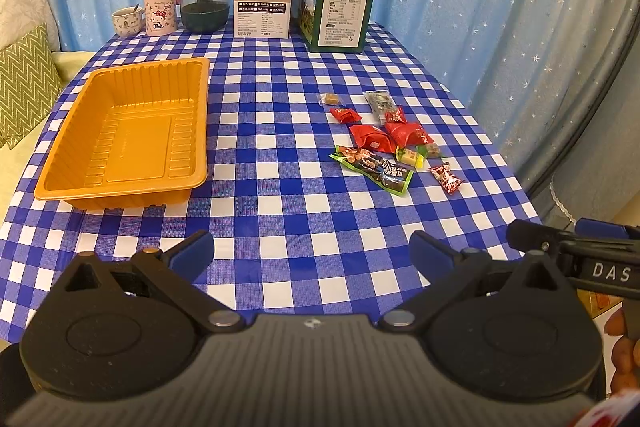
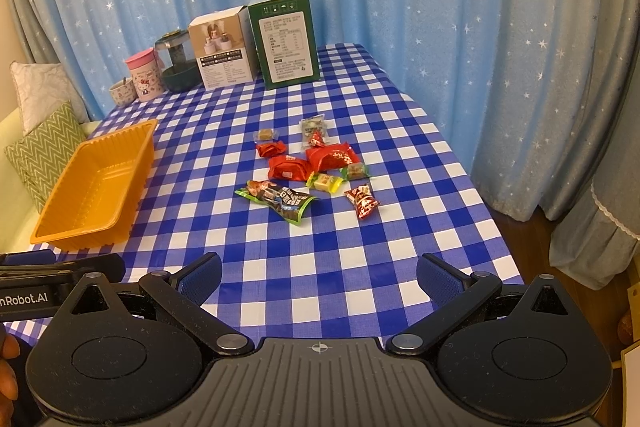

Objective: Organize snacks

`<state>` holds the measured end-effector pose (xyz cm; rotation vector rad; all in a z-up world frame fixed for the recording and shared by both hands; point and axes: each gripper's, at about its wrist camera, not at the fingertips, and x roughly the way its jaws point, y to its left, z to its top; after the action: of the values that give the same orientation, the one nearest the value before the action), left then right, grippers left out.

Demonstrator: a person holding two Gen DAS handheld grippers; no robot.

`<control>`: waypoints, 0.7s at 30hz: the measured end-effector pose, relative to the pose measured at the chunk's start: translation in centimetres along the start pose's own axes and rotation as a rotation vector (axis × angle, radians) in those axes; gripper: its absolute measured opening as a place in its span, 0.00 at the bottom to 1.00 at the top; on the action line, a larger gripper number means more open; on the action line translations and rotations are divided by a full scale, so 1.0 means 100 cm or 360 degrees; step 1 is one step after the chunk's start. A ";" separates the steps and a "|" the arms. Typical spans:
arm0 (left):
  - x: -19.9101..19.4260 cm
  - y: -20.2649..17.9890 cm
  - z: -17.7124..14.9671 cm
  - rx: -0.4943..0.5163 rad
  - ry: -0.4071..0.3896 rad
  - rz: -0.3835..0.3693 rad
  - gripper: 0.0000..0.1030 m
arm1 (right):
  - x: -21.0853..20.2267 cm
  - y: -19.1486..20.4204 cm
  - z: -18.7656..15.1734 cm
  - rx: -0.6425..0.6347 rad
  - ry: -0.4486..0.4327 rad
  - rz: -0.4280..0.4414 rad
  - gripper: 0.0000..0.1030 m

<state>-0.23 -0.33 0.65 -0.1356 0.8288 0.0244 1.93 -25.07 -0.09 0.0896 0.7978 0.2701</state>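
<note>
Lying on the blue-and-white checked tablecloth (image 1: 304,211), the orange plastic tray (image 1: 124,131) is set on the left, its long axis running from near to far and its hollow facing up. The snacks are scattered well apart from it on the right: a green packet (image 2: 276,201) lies slantwise, its long axis from far left to near right, and beside it are seen a red pouch (image 2: 289,167), a yellow-wrapped sweet (image 2: 324,183) and a red-and-white candy (image 2: 362,201). Print on the wrappers is too small to be read. The left gripper (image 1: 312,255) is held spread wide over the near cloth, nothing between its fingers; the right gripper (image 2: 319,277) is likewise released and empty. Only its tip is caught at the left view's edge.
</note>
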 end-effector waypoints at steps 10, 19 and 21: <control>0.000 -0.001 0.000 -0.0001 -0.0001 0.0001 1.00 | -0.001 -0.001 0.000 0.0002 -0.0001 -0.0003 1.00; 0.001 -0.001 -0.001 0.0001 -0.0001 0.0000 1.00 | 0.000 -0.003 0.000 0.0004 -0.0002 -0.0003 1.00; 0.001 -0.001 -0.001 0.0002 -0.0001 0.0001 1.00 | 0.000 -0.002 0.000 0.0003 -0.0001 -0.0004 1.00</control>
<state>-0.23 -0.43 0.57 -0.1345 0.8279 0.0244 2.02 -25.26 -0.15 0.0906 0.7976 0.2668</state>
